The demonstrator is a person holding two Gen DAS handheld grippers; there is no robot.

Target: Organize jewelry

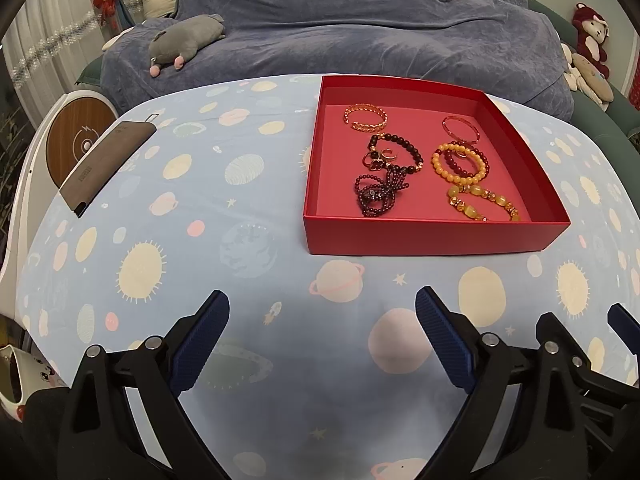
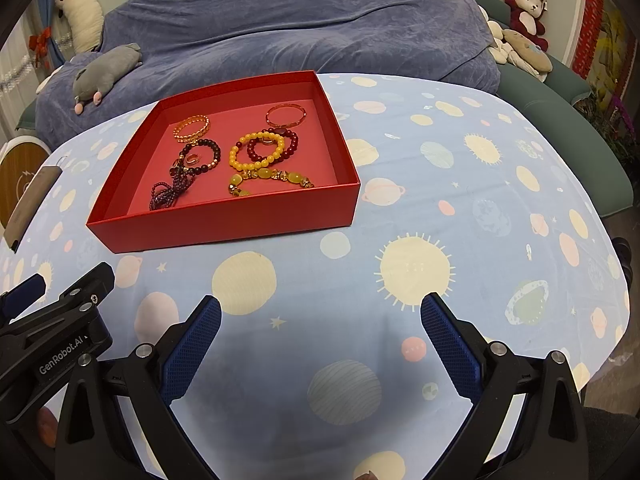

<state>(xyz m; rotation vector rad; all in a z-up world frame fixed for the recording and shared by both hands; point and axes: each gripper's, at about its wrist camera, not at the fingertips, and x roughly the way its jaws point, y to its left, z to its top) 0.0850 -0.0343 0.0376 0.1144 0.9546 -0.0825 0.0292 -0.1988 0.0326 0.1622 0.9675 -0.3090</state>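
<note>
A shallow red box [image 1: 432, 236] [image 2: 224, 224] sits on the planet-print cloth and holds several pieces of jewelry. Inside lie a gold bangle [image 1: 366, 117] [image 2: 191, 128], a thin red bangle [image 1: 461, 128] [image 2: 286, 116], a dark bead bracelet [image 1: 400, 148] [image 2: 204, 156], a yellow bead bracelet [image 1: 460, 172] [image 2: 248, 160], a dark red bead bracelet [image 2: 276, 148], a chunky amber bracelet [image 1: 484, 202] [image 2: 268, 180] and a purple bead strand [image 1: 376, 196] [image 2: 170, 192]. My left gripper [image 1: 322, 308] is open over the cloth, short of the box. My right gripper [image 2: 320, 312] is open too, empty, right of the box.
A flat brown case [image 1: 106, 164] [image 2: 32, 200] lies at the table's left edge, by a round wooden-topped device [image 1: 76, 138]. Behind the table a sofa under a blue blanket [image 1: 360, 28] carries a grey plush toy [image 1: 186, 40] [image 2: 106, 70] and other stuffed toys [image 2: 524, 12].
</note>
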